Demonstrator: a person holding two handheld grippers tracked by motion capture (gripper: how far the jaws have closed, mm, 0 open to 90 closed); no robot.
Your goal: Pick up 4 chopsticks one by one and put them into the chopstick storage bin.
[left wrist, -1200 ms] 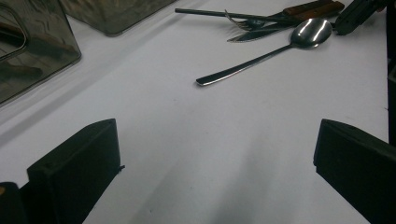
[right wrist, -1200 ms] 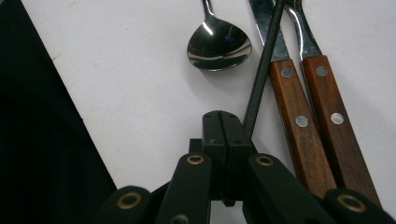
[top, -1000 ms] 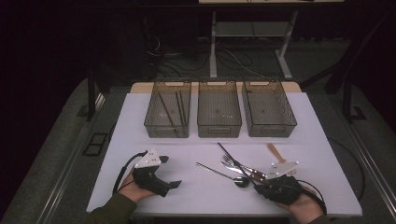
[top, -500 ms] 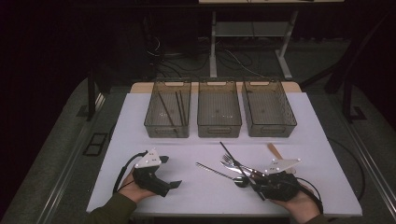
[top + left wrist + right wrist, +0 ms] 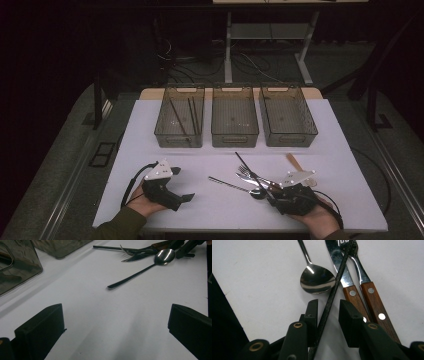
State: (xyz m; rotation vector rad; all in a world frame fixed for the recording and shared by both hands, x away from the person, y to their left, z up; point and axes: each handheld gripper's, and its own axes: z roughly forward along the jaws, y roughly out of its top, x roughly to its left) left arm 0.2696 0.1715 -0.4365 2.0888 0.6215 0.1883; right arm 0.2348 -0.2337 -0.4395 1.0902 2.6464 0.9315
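Note:
A black chopstick runs between the jaws of my right gripper. The jaws have just been opening, and a gap shows beside the stick. It lies across a knife and a fork, both with wooden handles, next to a steel spoon. In the high view the right gripper sits at the front right, with the chopstick slanting away from it. My left gripper rests at the front left, open wide with nothing between its fingers. The spoon lies ahead of it.
Three clear grey bins stand in a row at the back: the left bin holds black chopsticks, then the middle bin and the right bin. A wooden-handled utensil lies right of the cutlery pile. The white table ends just behind the hands.
The right hand has edged slightly left at the cutlery pile. The left gripper has stayed still.

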